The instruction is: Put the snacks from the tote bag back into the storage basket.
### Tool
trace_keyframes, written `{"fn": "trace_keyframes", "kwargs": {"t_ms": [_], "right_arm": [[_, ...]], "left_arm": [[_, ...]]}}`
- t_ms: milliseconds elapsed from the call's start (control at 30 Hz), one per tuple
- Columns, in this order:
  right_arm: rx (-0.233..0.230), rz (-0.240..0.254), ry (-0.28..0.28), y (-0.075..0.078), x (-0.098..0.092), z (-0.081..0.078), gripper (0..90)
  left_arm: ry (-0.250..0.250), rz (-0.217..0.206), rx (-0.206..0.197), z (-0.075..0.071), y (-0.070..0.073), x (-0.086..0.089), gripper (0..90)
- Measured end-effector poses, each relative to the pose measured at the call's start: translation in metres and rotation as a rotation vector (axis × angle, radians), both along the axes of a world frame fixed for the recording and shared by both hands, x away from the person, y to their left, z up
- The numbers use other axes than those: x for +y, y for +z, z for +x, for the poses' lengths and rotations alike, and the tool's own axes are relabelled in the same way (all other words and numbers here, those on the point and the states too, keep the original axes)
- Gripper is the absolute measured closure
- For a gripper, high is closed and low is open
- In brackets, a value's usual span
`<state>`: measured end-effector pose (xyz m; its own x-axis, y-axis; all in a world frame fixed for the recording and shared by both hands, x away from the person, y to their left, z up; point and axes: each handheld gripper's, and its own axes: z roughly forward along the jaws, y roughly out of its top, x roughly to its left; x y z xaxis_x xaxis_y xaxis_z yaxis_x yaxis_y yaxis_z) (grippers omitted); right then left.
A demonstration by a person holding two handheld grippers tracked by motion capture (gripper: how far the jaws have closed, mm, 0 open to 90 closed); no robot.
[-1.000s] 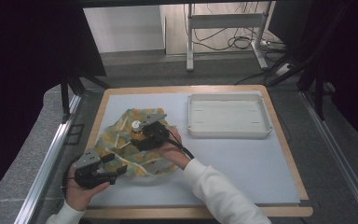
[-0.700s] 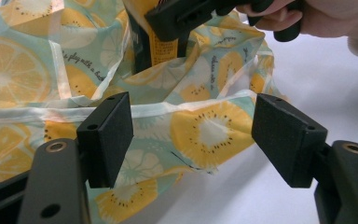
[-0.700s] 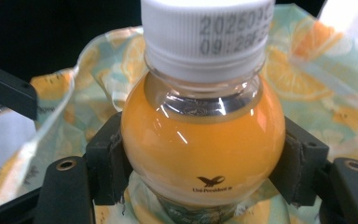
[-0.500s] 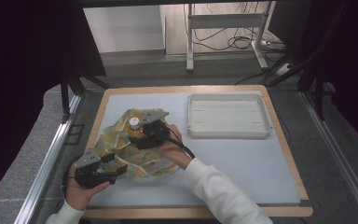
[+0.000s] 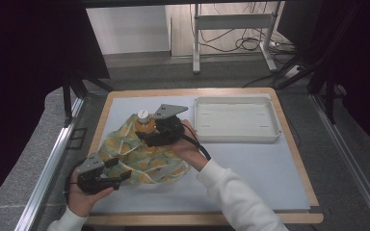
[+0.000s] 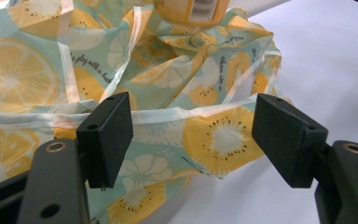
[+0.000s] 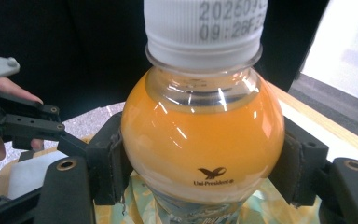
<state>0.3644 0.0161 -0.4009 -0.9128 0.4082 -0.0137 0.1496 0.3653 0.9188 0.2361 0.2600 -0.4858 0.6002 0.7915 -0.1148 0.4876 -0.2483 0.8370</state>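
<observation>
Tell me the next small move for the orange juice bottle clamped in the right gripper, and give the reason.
Probably lift a little higher, then carry it toward the white rectangular plastic tray. The right gripper is clamped on the clear plastic bottle of orange juice with a white cap, whose base seems to sit in the lemon-print fabric bag. The left gripper stands open at the bag's edge, so it may not hold the bag down.

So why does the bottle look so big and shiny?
Right gripper view: the camera sits close, so the bottle looms large, white glare streaking its shoulder. Left gripper view: the bag looks sharp, the bottle's underside soft. High view: even light, dark edges.
</observation>
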Motion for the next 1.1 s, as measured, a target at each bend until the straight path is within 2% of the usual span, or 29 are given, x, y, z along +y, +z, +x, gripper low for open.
{"fn": "trace_keyframes", "kwargs": {"t_ms": [200, 467, 800, 1100], "right_arm": [[0.006, 0.021, -0.02, 0.009, -0.016, 0.002, 31.3], [0.002, 0.025, -0.045, 0.013, -0.034, 0.003, 31.2], [0.006, 0.017, -0.069, 0.014, -0.048, 0.008, 31.2], [0.004, 0.032, -0.087, 0.017, -0.059, 0.011, 31.2]], "left_arm": [[0.001, 0.005, 0.001, 0.0, -0.001, -0.001, 29.3], [0.001, 0.011, 0.002, 0.0, -0.001, -0.001, 29.2], [0.0, 0.011, 0.003, 0.001, -0.001, 0.0, 29.2], [0.002, 0.012, 0.006, 0.002, -0.001, 0.0, 29.1]]}}
